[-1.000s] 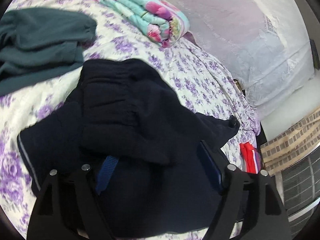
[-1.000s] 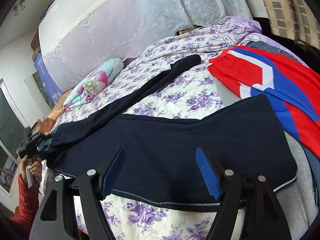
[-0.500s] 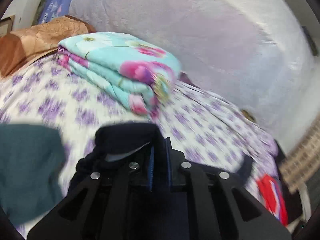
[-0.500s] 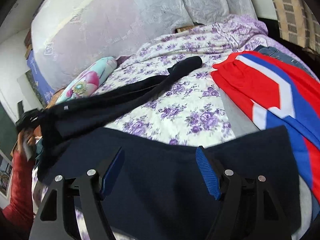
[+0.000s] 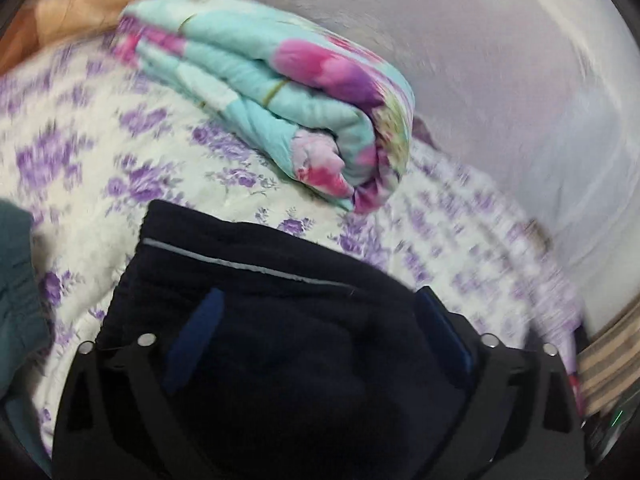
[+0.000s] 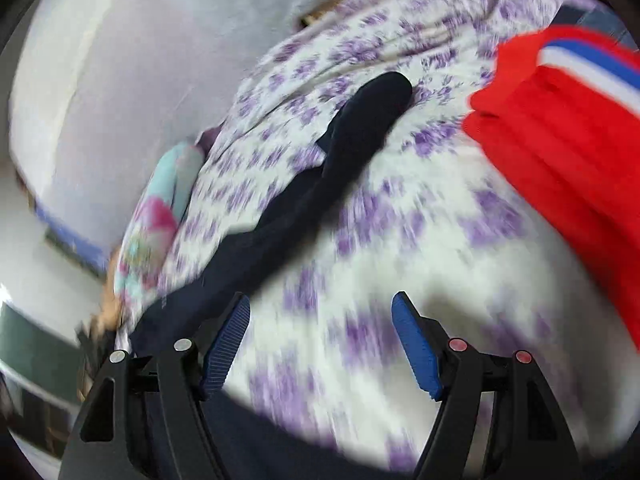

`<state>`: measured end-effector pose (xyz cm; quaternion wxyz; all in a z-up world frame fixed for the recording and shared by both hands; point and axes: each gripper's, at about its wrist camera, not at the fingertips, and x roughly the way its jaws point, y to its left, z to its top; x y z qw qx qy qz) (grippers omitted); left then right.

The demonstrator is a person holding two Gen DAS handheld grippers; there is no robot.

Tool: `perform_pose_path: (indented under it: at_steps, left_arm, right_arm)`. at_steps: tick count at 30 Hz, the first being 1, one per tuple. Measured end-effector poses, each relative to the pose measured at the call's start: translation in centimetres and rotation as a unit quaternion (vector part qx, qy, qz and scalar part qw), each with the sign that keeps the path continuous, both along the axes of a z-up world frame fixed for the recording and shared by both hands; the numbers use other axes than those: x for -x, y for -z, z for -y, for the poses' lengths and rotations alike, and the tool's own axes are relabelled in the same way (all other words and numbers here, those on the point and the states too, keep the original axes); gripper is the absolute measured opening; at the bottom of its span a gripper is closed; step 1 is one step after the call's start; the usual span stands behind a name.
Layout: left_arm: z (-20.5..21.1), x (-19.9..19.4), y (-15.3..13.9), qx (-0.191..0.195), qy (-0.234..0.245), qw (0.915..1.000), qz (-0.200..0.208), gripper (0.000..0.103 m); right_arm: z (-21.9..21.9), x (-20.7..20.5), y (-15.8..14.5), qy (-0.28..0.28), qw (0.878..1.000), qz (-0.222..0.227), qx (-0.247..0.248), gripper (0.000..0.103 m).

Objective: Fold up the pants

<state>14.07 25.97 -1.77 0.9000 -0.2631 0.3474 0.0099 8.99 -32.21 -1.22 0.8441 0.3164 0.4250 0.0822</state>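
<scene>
My left gripper (image 5: 316, 322) is spread wide over the dark navy pants (image 5: 280, 320), whose bunched cloth fills the lower centre of that view, its grey-striped edge running just above my fingers. My right gripper (image 6: 322, 338) is also wide and holds nothing, above the purple-flowered bedsheet (image 6: 400, 240); one pant leg stretches from lower left toward upper centre. A folded floral quilt (image 5: 280, 92) lies in the upper middle of the left view, and a red garment (image 6: 560, 152) at the right view's upper right.

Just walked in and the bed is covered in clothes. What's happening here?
A person with a handheld claw in each hand is folding navy pants on the floral bedsheet. The left claw is open, with pants fabric bunched between its fingers. The right claw is open over bare sheet, one pant leg stretching away beside it.
</scene>
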Motion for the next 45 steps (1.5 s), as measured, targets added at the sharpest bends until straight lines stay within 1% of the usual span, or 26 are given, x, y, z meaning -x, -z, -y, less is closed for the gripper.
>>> perform_pose_path:
  at_steps: [2,6,8,9,11,13,15,17,18,19,20,21,22,23,24,26,29,32,35,37,39,40,41,42,43,45]
  left_arm:
    - [0.9,-0.3,-0.2,-0.033,0.001,0.9995,-0.006,0.098]
    - [0.4,-0.9,0.3,-0.019,0.0,0.9998,-0.01,0.098]
    - [0.0,-0.8,0.6,-0.012,0.001,0.9999,-0.008,0.098]
    - [0.1,-0.7,0.6,-0.01,0.002,0.9999,-0.008,0.098]
    - [0.0,-0.5,0.6,-0.006,0.004,0.9999,-0.007,0.098]
    - [0.0,-0.5,0.7,0.0,0.004,1.0,-0.004,0.098]
    - [-0.2,-0.3,0.7,0.007,0.004,1.0,-0.002,0.098]
    - [-0.2,-0.3,0.7,0.011,0.005,0.9999,-0.001,0.098]
    - [-0.2,-0.3,0.7,0.009,0.006,0.9999,-0.001,0.098]
    - [-0.1,-0.3,0.7,0.007,0.006,1.0,-0.002,0.098]
    - [0.0,-0.3,0.6,0.004,0.005,1.0,-0.002,0.098]
    - [0.0,-0.2,0.6,0.003,0.005,1.0,-0.002,0.098]
    - [0.0,-0.2,0.6,0.003,0.005,1.0,-0.002,0.098]
    - [0.0,-0.2,0.6,0.004,0.005,1.0,-0.001,0.098]
    - [0.0,-0.2,0.6,0.005,0.005,1.0,-0.001,0.098]
    - [0.0,-0.3,0.6,0.006,0.005,1.0,-0.001,0.098]
    - [0.0,-0.2,0.6,0.007,0.005,1.0,0.0,0.098]
    - [-0.3,-0.1,0.6,0.019,0.005,0.9998,0.005,0.098]
    - [-0.2,0.0,0.6,0.019,0.004,0.9998,0.003,0.098]
    - [-0.1,-0.1,0.6,0.015,0.004,0.9999,0.003,0.098]
    - [-0.3,-0.1,0.6,0.018,0.005,0.9998,0.004,0.098]
    - [-0.3,-0.1,0.7,0.02,0.005,0.9998,0.005,0.098]
    - [-0.3,0.0,0.7,0.021,0.005,0.9998,0.005,0.098]
    - [-0.3,0.0,0.7,0.021,0.005,0.9998,0.006,0.098]
    - [-0.3,0.0,0.7,0.021,0.005,0.9998,0.006,0.098]
    - [-0.4,0.1,0.7,0.023,0.004,0.9997,0.007,0.098]
  right_arm:
    - [0.0,-3.9,0.8,0.024,1.0,-0.004,0.011,0.074]
    - [0.1,-9.4,2.3,0.05,0.998,-0.013,0.019,0.071]
    - [-0.2,-11.7,2.7,0.052,0.998,-0.01,0.032,0.041]
    - [-0.4,-12.5,2.8,0.049,0.998,-0.01,0.041,0.008]
    - [-0.6,-12.7,2.4,0.053,0.997,0.006,0.057,0.006]
    - [-1.5,-10.6,-0.4,0.042,0.993,0.059,0.092,0.005]
    - [-2.4,-6.3,-5.1,0.008,0.982,0.132,0.133,0.005]
    - [-1.6,-2.1,-8.0,-0.002,0.981,0.157,0.114,0.005]
    - [-0.8,0.0,-8.6,-0.006,0.983,0.152,0.098,0.007]
    - [-0.2,1.7,-8.5,-0.015,0.987,0.137,0.087,0.019]
    - [0.2,3.2,-7.6,-0.042,0.99,0.101,0.086,0.028]
    - [0.3,4.3,-6.4,-0.068,0.991,0.065,0.092,0.045]
    - [0.6,5.8,-5.0,-0.08,0.991,0.034,0.103,0.048]
    - [1.1,8.0,-3.8,-0.065,0.989,0.021,0.133,0.048]
    - [1.4,9.4,-3.3,-0.062,0.987,0.022,0.143,0.048]
    - [2.2,11.5,-2.9,-0.055,0.989,0.026,0.131,0.048]
    - [3.8,13.1,-4.0,-0.019,0.993,0.045,0.107,0.048]
    - [6.1,13.6,-5.7,0.024,0.991,0.076,0.108,0.048]
    - [7.8,11.9,-5.1,0.035,0.993,0.058,0.096,0.049]
    - [7.5,10.2,-3.3,0.037,0.994,0.033,0.092,0.048]
    - [4.8,9.1,-2.3,0.011,0.992,0.03,0.121,0.043]
    - [2.4,8.6,-1.9,-0.016,0.988,0.032,0.151,0.044]
    - [-1.4,8.2,-1.6,-0.055,0.976,0.037,0.206,0.046]
    - [-4.7,8.1,-1.5,-0.097,0.962,0.051,0.25,0.054]
    - [-7.6,8.3,-1.5,-0.148,0.95,0.068,0.265,0.057]
    - [-12.0,9.4,-1.7,-0.255,0.939,0.081,0.215,0.054]
